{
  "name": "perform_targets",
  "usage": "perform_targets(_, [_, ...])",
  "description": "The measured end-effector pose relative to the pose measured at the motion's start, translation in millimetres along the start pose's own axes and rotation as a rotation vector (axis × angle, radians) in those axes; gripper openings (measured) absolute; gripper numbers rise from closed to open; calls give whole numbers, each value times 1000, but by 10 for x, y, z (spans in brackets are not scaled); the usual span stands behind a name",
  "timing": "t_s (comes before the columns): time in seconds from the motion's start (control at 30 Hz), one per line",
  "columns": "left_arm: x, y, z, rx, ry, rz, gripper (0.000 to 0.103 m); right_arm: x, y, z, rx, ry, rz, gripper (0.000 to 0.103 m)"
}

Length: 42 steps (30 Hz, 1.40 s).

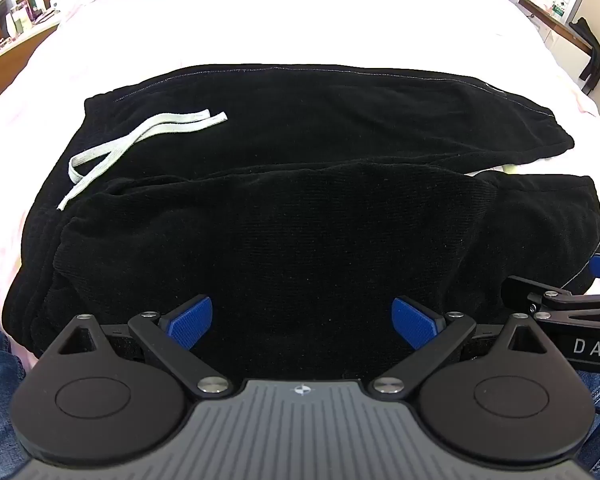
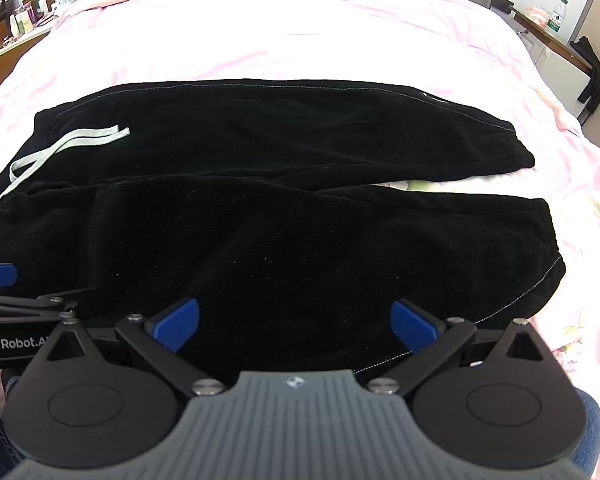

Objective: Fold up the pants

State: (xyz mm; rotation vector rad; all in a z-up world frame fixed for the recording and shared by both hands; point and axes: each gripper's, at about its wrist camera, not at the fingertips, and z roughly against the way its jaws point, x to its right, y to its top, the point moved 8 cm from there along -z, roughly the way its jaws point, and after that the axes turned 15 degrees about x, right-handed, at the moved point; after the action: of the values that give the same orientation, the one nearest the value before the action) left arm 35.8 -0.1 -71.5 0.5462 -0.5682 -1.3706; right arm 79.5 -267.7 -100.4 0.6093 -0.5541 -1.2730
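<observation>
Jaws wide on left gripper [image 1: 302,322], right gripper [image 2: 296,322]; black pants [image 2: 260,208] flat

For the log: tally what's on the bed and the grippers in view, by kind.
Black pants: 1
White drawstring, both ends lying on the pants: 1
Grippers, jaws open: 2, the left gripper and the right gripper
Pink bed sheet: 1
Total: 5

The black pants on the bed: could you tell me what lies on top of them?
A pale drawstring lies loose on the black pants near the waistband. Both grippers are open at the near edge. The pants hide the bed beneath.
</observation>
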Motion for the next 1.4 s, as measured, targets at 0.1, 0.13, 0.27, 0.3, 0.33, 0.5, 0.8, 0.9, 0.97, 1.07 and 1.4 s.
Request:
perform_targets(0.1, [3, -2, 1, -5, -2, 1, 103, 1, 0, -1, 0, 0, 0, 98])
perform_targets(0.13, [3, -1, 3, -3, -1, 0, 103, 0, -1, -2, 0, 0, -1, 98])
perform_targets(0.27, [24, -27, -8, 1, -7, 1, 103, -3, 3, -8, 3, 1, 3, 98])
perform_targets(0.3, [22, -29, -4, 0, -12, 5, 103, 5, 4, -15, 5, 0, 8, 98])
perform_targets(0.33, [1, -36, -6, -3, -17, 12, 103, 26, 9, -28, 7, -6, 15, 98])
perform_targets(0.5, [-320, -122, -69, -33, 29, 92, 103, 426, 83, -131, 34, -57, -5, 98])
perform_targets(0.8, [-1094, -489, -110, -81, 210, 269, 103, 1525, 2, -583, -23, -175, -170, 98])
perform_targets(0.9, [-1266, -575, -158, -96, 245, 326, 103, 1816, -16, -726, -42, -197, -239, 98])
perform_targets(0.97, [-1330, -613, -171, -90, 257, 378, 103, 1955, -29, -813, -55, -191, -304, 98])
perform_targets(1.07, [-1356, -651, -160, -84, 261, 425, 103, 2143, -83, -922, -87, -182, -410, 95])
perform_targets(1.4, [-1620, -672, -95, -27, 298, 533, 103, 2860, -260, -1297, -120, -249, -689, 95])
